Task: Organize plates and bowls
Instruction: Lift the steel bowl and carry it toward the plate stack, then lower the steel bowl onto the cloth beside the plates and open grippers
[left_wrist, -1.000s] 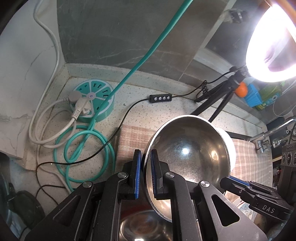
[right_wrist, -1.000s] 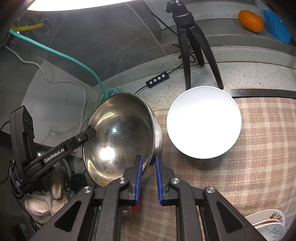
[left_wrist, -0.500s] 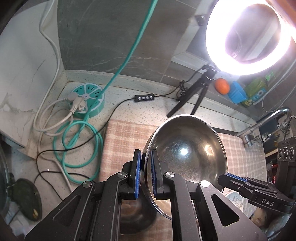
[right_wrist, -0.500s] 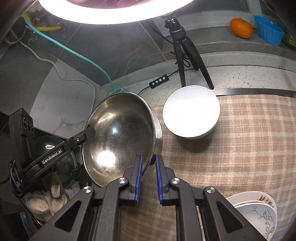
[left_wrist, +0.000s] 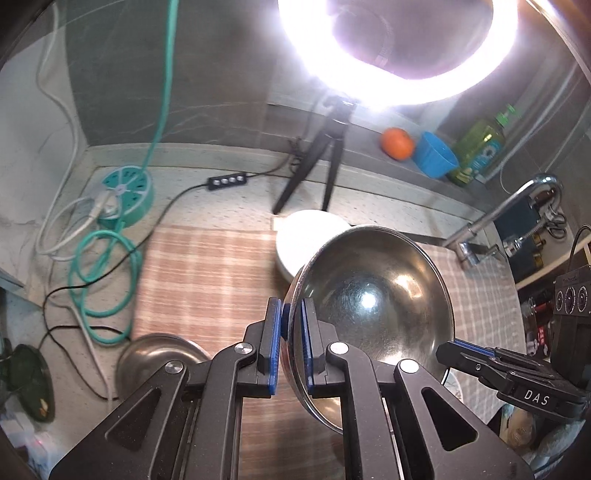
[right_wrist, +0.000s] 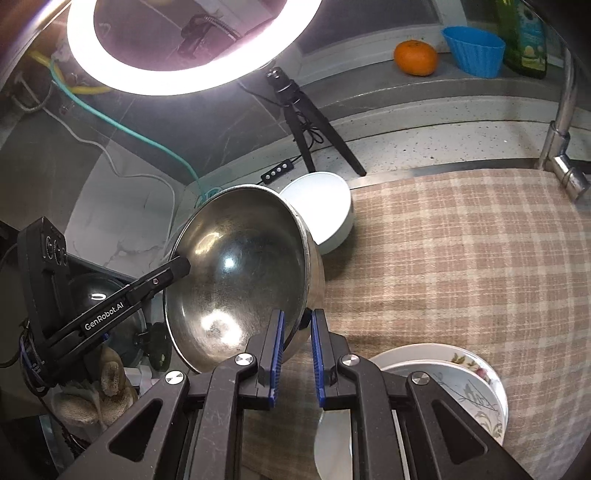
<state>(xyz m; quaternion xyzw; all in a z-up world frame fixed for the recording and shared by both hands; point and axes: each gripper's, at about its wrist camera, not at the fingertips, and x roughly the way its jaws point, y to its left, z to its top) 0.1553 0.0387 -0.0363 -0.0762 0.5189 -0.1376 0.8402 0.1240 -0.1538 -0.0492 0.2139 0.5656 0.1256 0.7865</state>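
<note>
Steel bowl (left_wrist: 373, 306) hangs tilted between both downward-angled grippers: left gripper (left_wrist: 291, 347) clamps its near rim, right gripper (right_wrist: 297, 354) pinches the opposite rim, above the checked cloth (right_wrist: 461, 258).

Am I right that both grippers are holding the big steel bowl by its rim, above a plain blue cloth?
Not quite: the cloth is a beige-and-pink check, not plain blue, as the right wrist view shows. The rest holds: the left gripper and the right gripper both clamp the rim of the steel bowl.
</note>
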